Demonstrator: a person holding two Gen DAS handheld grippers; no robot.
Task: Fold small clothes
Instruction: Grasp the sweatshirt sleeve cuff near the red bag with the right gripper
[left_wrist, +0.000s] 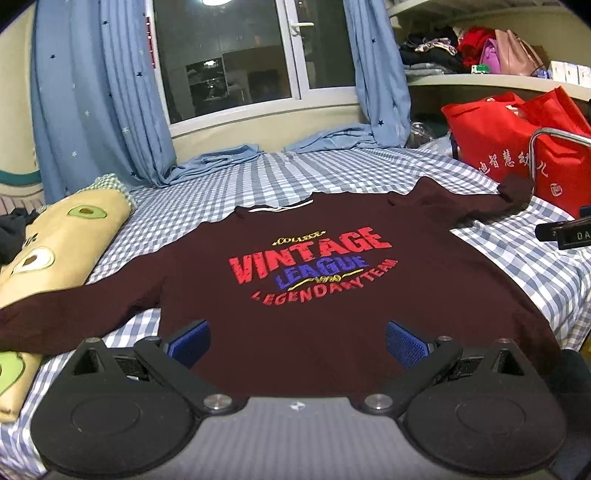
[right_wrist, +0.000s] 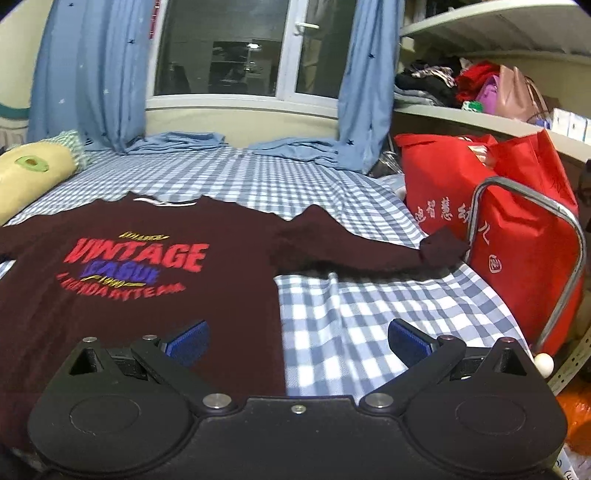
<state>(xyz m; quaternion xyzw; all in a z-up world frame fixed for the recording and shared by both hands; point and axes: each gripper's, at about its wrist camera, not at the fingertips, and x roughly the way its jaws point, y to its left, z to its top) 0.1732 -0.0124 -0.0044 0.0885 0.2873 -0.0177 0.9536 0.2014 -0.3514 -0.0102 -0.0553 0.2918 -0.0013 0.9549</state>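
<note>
Barely Begun: Sweater Flat, No Fold Made

Seemingly nothing was folded. From the left wrist, the maroon sweater (left_wrist: 295, 295) lay face-up and spread across the middle of the checked bed (left_wrist: 221, 177), both sleeves out; the left gripper (left_wrist: 297, 341) hovered at its hem, jaws wide and empty. An avocado pillow (left_wrist: 55, 251) sat at the bed's left edge.

From the right wrist, the right gripper (right_wrist: 298, 341), jaws wide, straddled the sweater's right side. A red bag (right_wrist: 480, 229) stood by the bed's right edge, blue curtains (right_wrist: 92, 74) behind.
</note>
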